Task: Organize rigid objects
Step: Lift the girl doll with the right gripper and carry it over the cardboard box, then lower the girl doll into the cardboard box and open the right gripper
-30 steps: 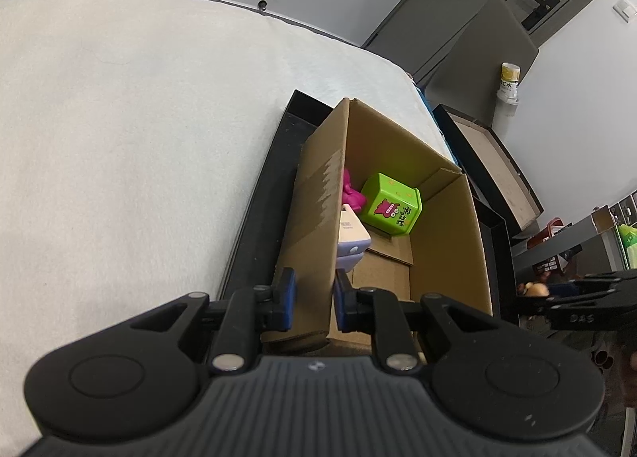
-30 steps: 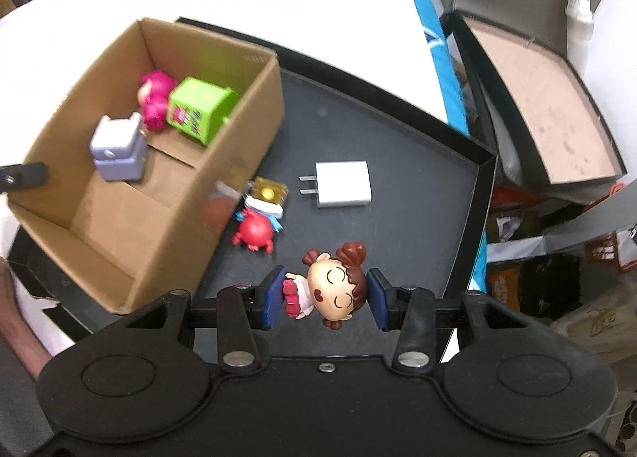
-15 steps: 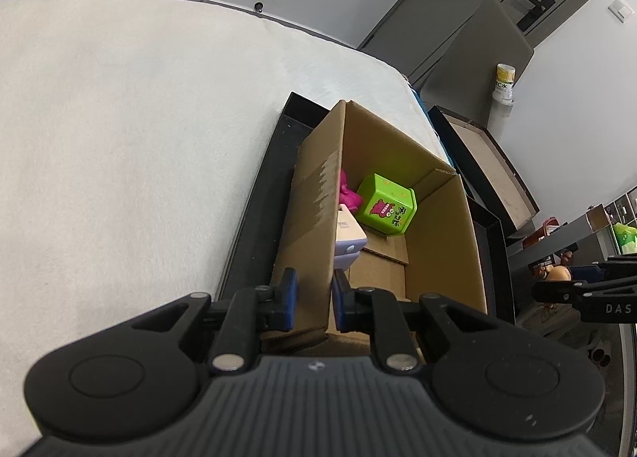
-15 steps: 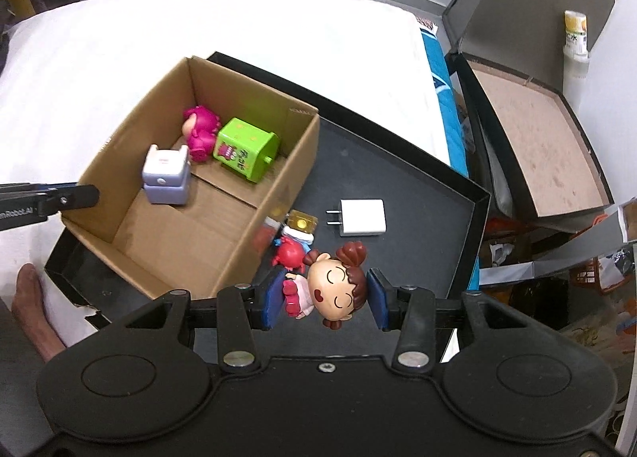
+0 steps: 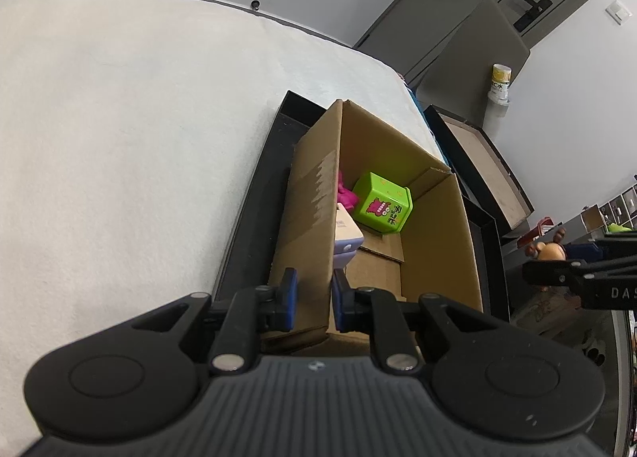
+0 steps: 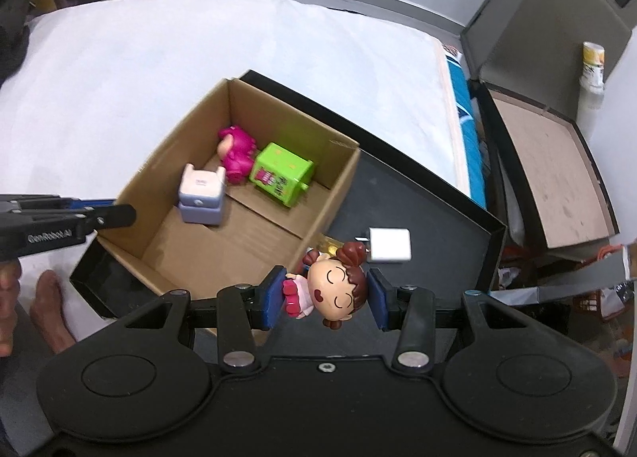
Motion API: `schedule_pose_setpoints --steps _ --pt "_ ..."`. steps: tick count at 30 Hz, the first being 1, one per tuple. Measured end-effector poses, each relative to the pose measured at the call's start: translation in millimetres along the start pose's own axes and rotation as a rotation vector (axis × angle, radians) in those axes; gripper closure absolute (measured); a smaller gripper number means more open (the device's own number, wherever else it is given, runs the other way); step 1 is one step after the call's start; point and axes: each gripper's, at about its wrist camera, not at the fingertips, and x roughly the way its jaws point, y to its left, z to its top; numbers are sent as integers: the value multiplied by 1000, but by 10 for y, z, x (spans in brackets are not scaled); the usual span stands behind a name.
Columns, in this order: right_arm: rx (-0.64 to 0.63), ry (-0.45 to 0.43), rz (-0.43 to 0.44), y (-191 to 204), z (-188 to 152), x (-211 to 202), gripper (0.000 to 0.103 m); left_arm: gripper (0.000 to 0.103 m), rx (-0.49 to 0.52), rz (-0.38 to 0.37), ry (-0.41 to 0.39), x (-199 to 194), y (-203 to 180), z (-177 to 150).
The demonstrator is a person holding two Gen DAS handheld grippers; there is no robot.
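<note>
My right gripper (image 6: 324, 297) is shut on a doll figure (image 6: 332, 288) with brown hair buns and a pink dress, held in the air above the black tray (image 6: 430, 218), near the box's right wall. The open cardboard box (image 6: 191, 254) stands in the tray and holds a green cube toy (image 6: 280, 174), a pink figure (image 6: 235, 150) and a lilac toy (image 6: 201, 194). My left gripper (image 5: 311, 299) is shut on the box's left wall (image 5: 314, 218); it also shows in the right wrist view (image 6: 115, 214). The green cube (image 5: 382, 208) shows in the left view too.
A white charger plug (image 6: 388, 244) lies on the tray beside the box, with a small yellow item (image 6: 330, 244) half hidden behind the doll. The tray rests on a white bed (image 5: 119, 138). An open black case (image 6: 549, 170) and a bottle (image 6: 593, 67) stand at the right.
My right gripper has risen and pulled back with the doll, so the box and tray look smaller and farther. The small red figure is now out of sight. The left gripper keeps its hold.
</note>
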Motion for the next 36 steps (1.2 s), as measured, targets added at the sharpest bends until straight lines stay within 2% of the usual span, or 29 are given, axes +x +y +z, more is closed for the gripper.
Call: schedule_pose_setpoints --steps 16,26,36 --pt "-63 0 19 453 291 142 60 86 22 9 16 65 -18 -10" --pt "-43 2 39 529 366 317 60 86 8 3 26 99 13 -6" --pt "-16 9 15 582 415 547 59 86 3 -6 24 101 33 -9"
